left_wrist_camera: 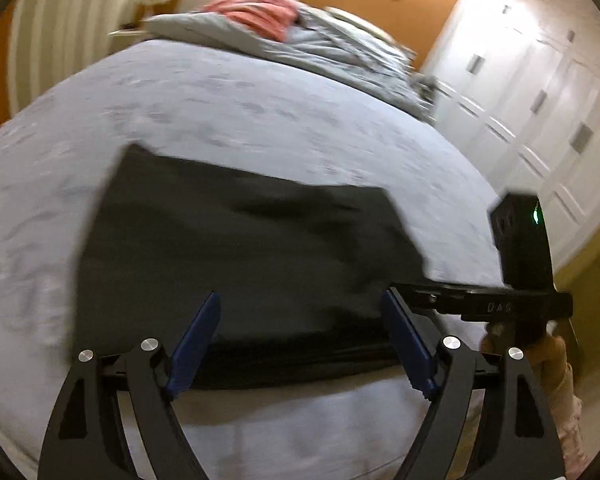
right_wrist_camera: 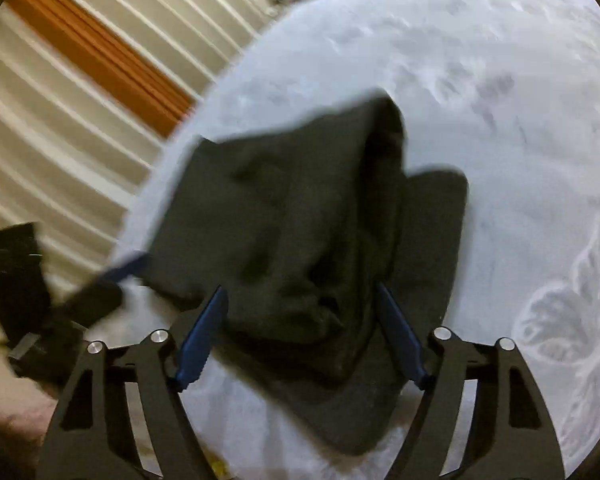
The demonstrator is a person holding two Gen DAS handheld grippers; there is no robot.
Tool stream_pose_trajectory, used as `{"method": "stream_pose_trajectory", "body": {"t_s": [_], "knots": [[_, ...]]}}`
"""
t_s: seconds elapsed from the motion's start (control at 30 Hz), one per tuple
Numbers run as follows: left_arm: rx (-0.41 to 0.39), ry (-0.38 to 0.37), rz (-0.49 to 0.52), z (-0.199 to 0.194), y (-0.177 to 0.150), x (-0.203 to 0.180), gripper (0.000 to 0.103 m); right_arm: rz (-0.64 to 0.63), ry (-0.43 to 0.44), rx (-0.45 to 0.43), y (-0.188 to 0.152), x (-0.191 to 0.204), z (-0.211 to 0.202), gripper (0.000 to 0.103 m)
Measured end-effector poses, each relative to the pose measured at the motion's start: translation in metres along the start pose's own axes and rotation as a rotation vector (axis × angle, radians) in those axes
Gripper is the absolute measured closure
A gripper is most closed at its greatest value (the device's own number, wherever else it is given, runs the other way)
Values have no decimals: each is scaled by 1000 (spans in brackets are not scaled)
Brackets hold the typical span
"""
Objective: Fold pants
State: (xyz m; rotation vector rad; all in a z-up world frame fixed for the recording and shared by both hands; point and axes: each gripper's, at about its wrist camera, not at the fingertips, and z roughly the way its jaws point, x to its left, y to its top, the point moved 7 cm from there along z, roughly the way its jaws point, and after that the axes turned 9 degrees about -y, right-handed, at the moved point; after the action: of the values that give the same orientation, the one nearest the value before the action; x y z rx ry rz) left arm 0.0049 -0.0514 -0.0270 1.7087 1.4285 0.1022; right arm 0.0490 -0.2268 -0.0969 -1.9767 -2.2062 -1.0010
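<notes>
The dark grey pants [left_wrist_camera: 240, 240] lie folded into a rough rectangle on the light grey bed cover [left_wrist_camera: 220, 112]. My left gripper [left_wrist_camera: 302, 312] is open and empty, its blue fingers just above the pants' near edge. My right gripper [right_wrist_camera: 302, 300] is open and empty too, over the near end of the pants [right_wrist_camera: 300, 232], where a raised fold stands up. The right gripper also shows in the left wrist view [left_wrist_camera: 480, 300] at the pants' right corner. The left gripper shows blurred in the right wrist view [right_wrist_camera: 128, 266] at the pants' left edge.
A rumpled grey duvet [left_wrist_camera: 320, 44] with a pink cloth [left_wrist_camera: 256, 14] lies at the head of the bed. White wardrobe doors [left_wrist_camera: 540, 92] stand to the right. Cream and orange curtains [right_wrist_camera: 80, 80] hang beyond the bed's left side.
</notes>
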Motion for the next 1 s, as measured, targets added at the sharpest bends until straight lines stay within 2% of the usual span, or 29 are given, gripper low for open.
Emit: {"method": "stream_pose_trajectory", "body": {"t_s": [0.03,0.07,0.13,0.2,0.27,0.33,0.37,0.4,0.43,0.47,0.5,0.53,0.6,0.67,0.7,0.73,0.8,0.87,0.93,0.97,1.0], "knots": [[-1,21,-26,-4,1,13,24,5,-3,-17,1,3,0,50],[-6,33,-72,-9,1,28,24,18,1,-33,1,4,-3,73],[-24,16,-143,-20,5,46,24,28,-6,-71,1,10,-11,82],[-50,-2,-204,-32,14,60,24,13,-16,-147,1,24,-32,84],[-76,-8,-215,-45,22,66,24,25,9,-219,-2,40,-60,85],[-94,10,-193,-55,30,72,24,34,2,-251,-8,45,-70,85],[-86,24,-178,-54,33,74,22,46,-42,-240,-16,38,-64,84],[-67,37,-163,-51,33,79,22,60,-96,-210,-20,28,-51,83],[-49,42,-159,-44,32,85,22,77,-178,-142,-30,11,-26,81],[-29,46,-163,-37,28,92,22,94,-205,-113,-35,2,-15,75],[-4,46,-178,-27,21,97,22,153,-152,-152,-37,-3,-18,75],[12,46,-192,-21,14,101,22,187,-127,-165,-37,-3,-24,69],[27,43,-219,-14,-1,109,22,200,-190,-217,-33,-2,-46,61],[40,38,-245,-8,-11,114,22,174,-276,-274,-29,-3,-62,37],[34,47,-243,-8,-13,114,22,173,-282,-264,-27,-4,-61,33],[30,56,-229,-8,-12,111,22,188,-275,-246,-27,-4,-56,27],[36,51,-213,-4,-12,109,16,256,-205,-201,-30,-6,-41,26],[31,73,-209,-1,-13,109,16,313,-133,-165,-35,-10,-26,20],[33,108,-164,1,-14,103,13,348,-126,-154,-39,-10,-13,14],[34,115,-153,3,-14,103,12,345,-132,-177,-38,-8,-10,9],[32,130,-139,4,-15,102,12,337,-143,-191,-37,-6,-8,8]]}}
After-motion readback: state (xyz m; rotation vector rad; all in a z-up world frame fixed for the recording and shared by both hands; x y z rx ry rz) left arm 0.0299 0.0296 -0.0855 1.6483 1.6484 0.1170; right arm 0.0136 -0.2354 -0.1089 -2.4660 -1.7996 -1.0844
